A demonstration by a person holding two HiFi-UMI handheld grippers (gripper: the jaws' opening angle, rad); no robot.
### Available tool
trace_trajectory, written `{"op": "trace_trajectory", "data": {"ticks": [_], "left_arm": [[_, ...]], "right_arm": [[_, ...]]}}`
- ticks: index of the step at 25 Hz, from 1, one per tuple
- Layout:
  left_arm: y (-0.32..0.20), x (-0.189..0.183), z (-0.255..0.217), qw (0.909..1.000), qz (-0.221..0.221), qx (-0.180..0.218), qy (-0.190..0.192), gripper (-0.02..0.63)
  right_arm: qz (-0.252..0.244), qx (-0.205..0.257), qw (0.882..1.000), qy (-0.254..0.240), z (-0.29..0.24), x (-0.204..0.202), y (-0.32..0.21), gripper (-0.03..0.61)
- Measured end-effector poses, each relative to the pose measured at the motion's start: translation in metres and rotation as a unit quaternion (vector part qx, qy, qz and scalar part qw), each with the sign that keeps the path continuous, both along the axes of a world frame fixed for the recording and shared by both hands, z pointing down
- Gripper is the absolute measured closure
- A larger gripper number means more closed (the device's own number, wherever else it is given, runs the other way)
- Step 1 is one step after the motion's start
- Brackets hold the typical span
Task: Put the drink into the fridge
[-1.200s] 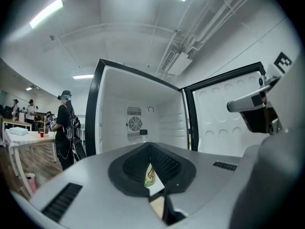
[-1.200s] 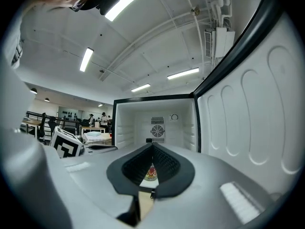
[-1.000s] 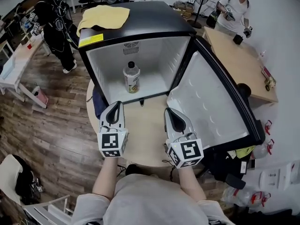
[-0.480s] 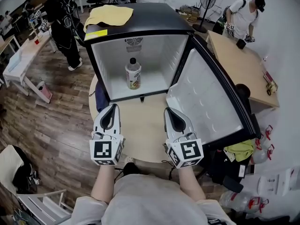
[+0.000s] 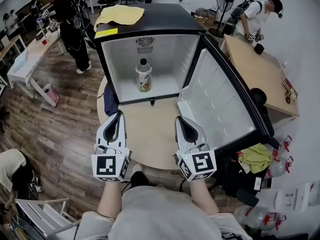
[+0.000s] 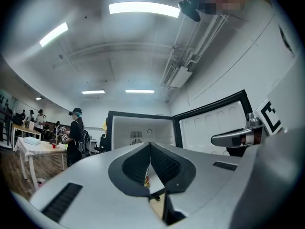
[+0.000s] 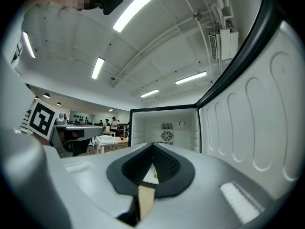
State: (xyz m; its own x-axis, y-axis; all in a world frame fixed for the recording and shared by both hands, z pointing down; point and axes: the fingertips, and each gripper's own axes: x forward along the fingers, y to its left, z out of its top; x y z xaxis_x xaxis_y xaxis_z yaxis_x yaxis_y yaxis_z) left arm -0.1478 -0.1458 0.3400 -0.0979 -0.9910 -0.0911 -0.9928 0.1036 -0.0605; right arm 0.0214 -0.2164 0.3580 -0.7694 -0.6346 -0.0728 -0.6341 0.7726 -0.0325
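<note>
Fridge top (image 5: pixel 167 18) (head view only)

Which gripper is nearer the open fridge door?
Right. The right gripper sits just beside the fridge door; the left gripper is across the table, farther away.

round wooden table (image 5: pixel 150 136) lies below the left gripper (image 5: pixel 118 115) and right gripper (image 5: pixel 180 120), bare wood between them. just ahead of both tips, the open fridge (image 5: pixel 165 21) stands on the table. on the fridge floor (image 5: pixel 167 90), ahead of the left gripper, a drink bottle (image 5: pixel 144 76) stands upright. beyond, a yellow cloth (image 5: pixel 121 15) lies on the fridge top.
</note>
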Motion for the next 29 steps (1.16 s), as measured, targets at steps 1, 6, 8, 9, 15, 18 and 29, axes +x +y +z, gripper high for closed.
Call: {"op": "trace_trajectory", "data": {"ticks": [1, 6, 8, 9, 15, 18, 29], "left_arm": [[0.003, 0.001, -0.002, 1.0000, -0.002, 0.001, -0.002, 0.604], [0.017, 0.001, -0.003, 0.9998, -0.016, 0.008, 0.001, 0.604], [0.022, 0.002, -0.004, 0.9998, -0.019, 0.010, 0.003, 0.604], [0.024, 0.003, -0.004, 0.9998, -0.020, 0.010, 0.003, 0.604], [0.035, 0.010, -0.003, 0.9997, -0.018, 0.012, 0.012, 0.604], [0.038, 0.014, -0.003, 0.9997, -0.015, 0.012, 0.014, 0.604], [0.046, 0.026, 0.001, 0.9998, -0.006, 0.008, 0.019, 0.604]], "right_arm": [[0.000, 0.001, 1.000, -0.001, 0.000, 0.001, 0.002, 0.568], [-0.002, 0.003, 1.000, -0.001, 0.000, 0.007, 0.012, 0.568], [-0.003, 0.004, 1.000, -0.003, -0.001, 0.009, 0.015, 0.568], [-0.004, 0.004, 1.000, -0.005, -0.001, 0.010, 0.017, 0.568], [-0.008, 0.006, 1.000, -0.009, -0.004, 0.015, 0.028, 0.568], [-0.008, 0.008, 1.000, -0.011, -0.006, 0.019, 0.032, 0.568], [-0.003, 0.008, 1.000, -0.010, -0.004, 0.032, 0.043, 0.568]]}}
